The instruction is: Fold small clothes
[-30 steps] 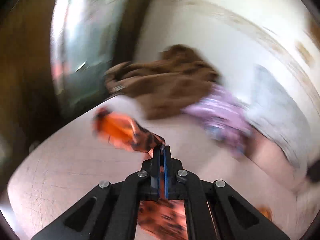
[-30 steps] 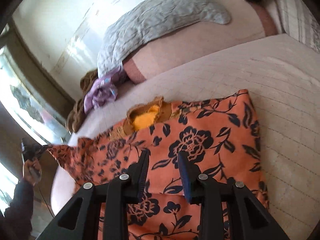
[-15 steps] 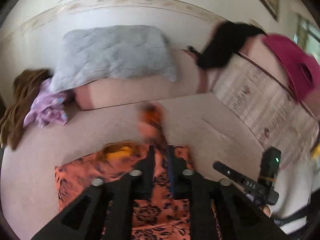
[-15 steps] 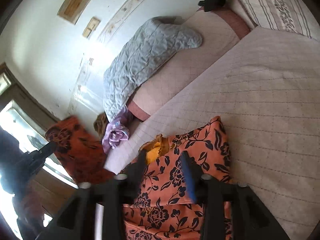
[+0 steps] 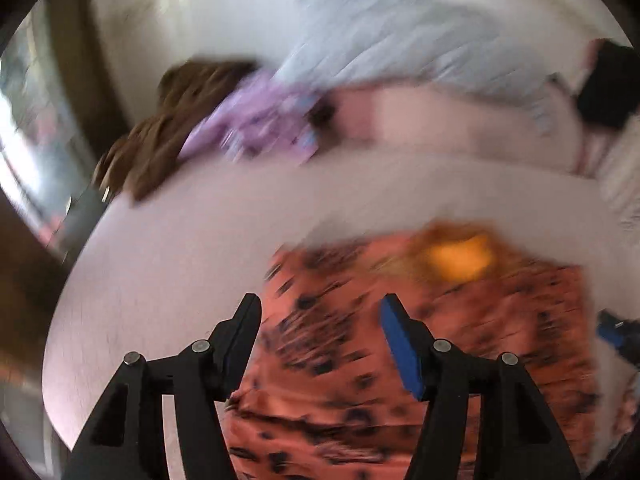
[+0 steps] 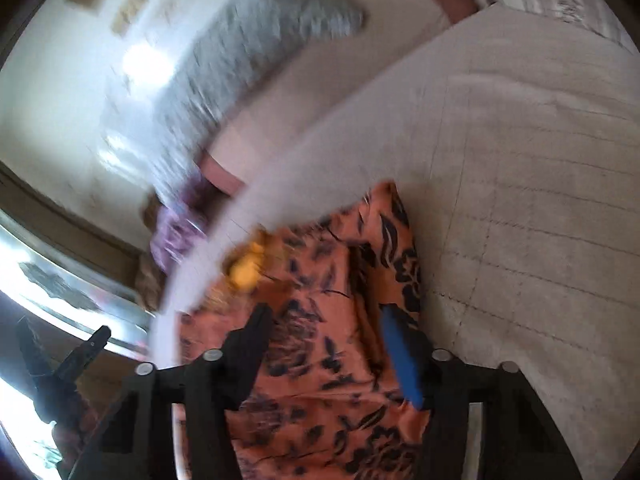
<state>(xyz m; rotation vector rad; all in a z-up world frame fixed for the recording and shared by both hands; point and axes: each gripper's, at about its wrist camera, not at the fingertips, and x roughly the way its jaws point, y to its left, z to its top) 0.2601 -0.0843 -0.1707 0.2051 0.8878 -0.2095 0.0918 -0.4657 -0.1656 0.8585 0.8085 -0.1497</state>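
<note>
An orange garment with a black flower print and a yellow-lined neck opening (image 5: 400,344) lies spread on the pale quilted bed cover (image 6: 520,160). The left gripper (image 5: 318,320) hangs over the garment's near left part, black fingers pointing down at the cloth. Its jaws have just been opening and now stand about half apart with nothing clamped; the fabric shows in the gap, lying flat below. The right gripper (image 6: 324,334) hovers over the same garment, beside a raised fold running along its right side. Its jaws have just been closing a little yet are still parted, and the pads appear to press on nothing, though the blur makes this hard to be sure of.

Beyond the garment, at the far end of the bed, a grey quilted blanket (image 5: 400,40) lies draped over a pink pillow (image 5: 460,120). Left of that pillow sits a crumpled lilac cloth (image 5: 256,124), and left again a brown knitted piece (image 5: 160,136). A black object (image 5: 608,88) sits right of the pillow.
</note>
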